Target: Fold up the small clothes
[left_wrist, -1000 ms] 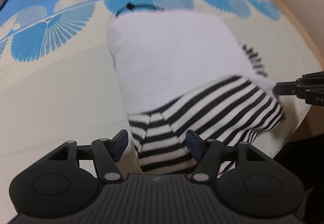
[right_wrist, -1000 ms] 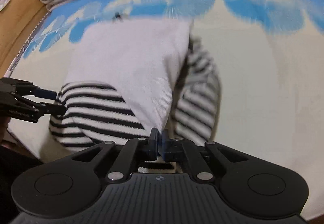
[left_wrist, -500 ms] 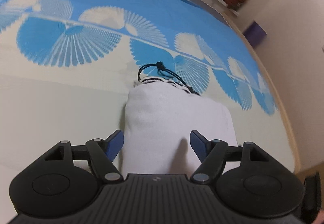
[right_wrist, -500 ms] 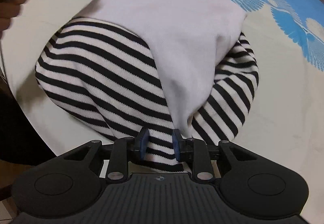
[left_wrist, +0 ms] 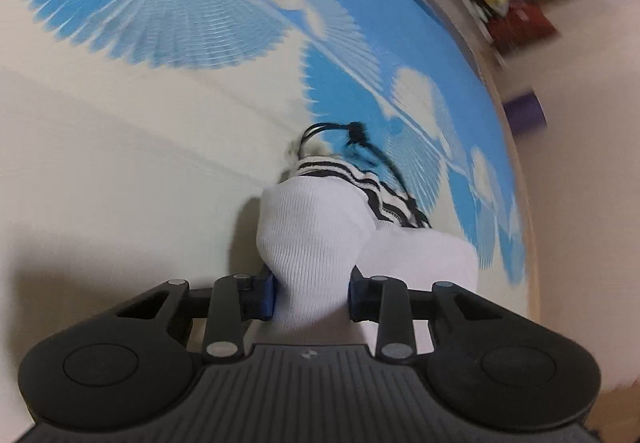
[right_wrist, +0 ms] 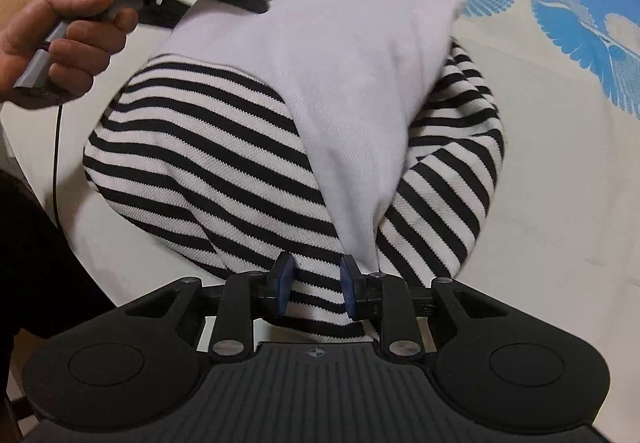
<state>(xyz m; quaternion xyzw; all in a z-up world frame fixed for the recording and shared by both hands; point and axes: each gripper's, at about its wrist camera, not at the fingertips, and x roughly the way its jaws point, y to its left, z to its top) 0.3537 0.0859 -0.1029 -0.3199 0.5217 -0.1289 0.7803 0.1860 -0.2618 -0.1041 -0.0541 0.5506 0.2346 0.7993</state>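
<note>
At upper left of the right wrist view, a hand (right_wrist: 60,39) holds the left gripper (left_wrist: 310,293), whose jaws have just been closing and now pinch a white bulge of the garment (right_wrist: 312,115) on the bedspread (right_wrist: 560,171). At bottom centre, the right gripper (right_wrist: 314,289) straddles the striped hem, jaws having just parted; grip unclear.

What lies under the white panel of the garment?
Under the white panel striped sleeves stick out on both sides, folded inward. How far they run beneath it is hidden.

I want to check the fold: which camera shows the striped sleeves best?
The right wrist view: both striped sleeves lie folded beside the white body, fully visible. The left wrist view shows only a striped edge past the white fabric.
</note>
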